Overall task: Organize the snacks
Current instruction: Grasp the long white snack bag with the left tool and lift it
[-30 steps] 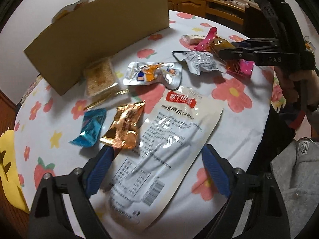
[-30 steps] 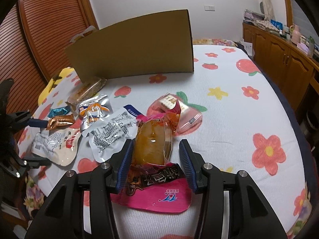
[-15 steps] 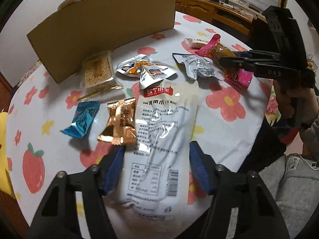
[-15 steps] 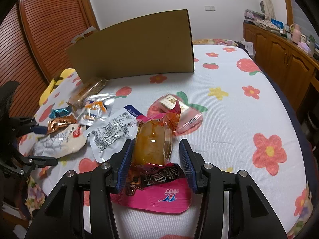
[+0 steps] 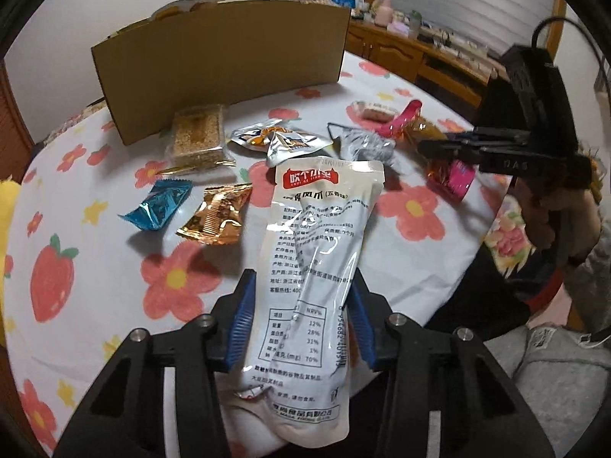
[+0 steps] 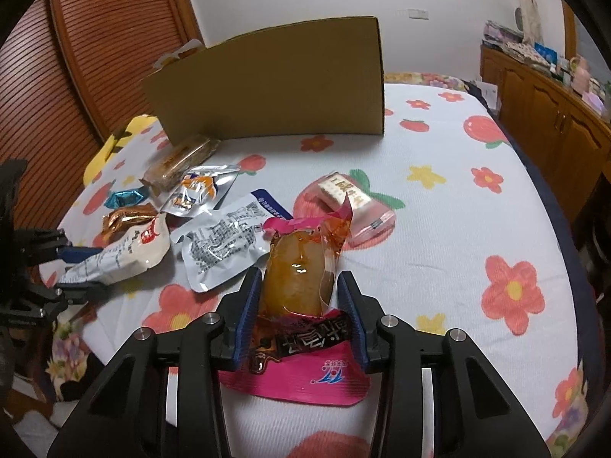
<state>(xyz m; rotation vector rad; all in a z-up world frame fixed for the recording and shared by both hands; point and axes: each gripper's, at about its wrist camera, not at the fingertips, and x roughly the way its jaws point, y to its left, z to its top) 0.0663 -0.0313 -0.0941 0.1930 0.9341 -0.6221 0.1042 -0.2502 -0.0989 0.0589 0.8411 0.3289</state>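
A large white pouch [image 5: 320, 229] with a red label runs between the blue pads of my left gripper [image 5: 301, 297]. The jaws are closing and the pads press its sides, so it bows upward. From the right wrist view the same pouch [image 6: 126, 255] hangs off the table's near left corner in the left gripper [image 6: 72, 267]. My right gripper [image 6: 299, 290] is closing on a pink and orange packet [image 6: 298, 278], and its pads touch both sides. In the left wrist view the right gripper [image 5: 424, 149] sits at the table's right side.
An open cardboard box [image 5: 221, 65] stands at the back of the flowered tablecloth [image 5: 76, 267]. Loose snacks lie before it: sesame bar [image 5: 196, 137], blue candy [image 5: 156, 206], gold candy [image 5: 217, 213], two silver packs [image 5: 275, 141], a pink bar [image 6: 351, 198]. Wooden cabinets [image 6: 553, 114] line the right.
The left jaws have narrowed from wide apart onto the white pouch, which has turned lengthwise and risen at its near end. The right jaws have narrowed slightly on the pink packet.
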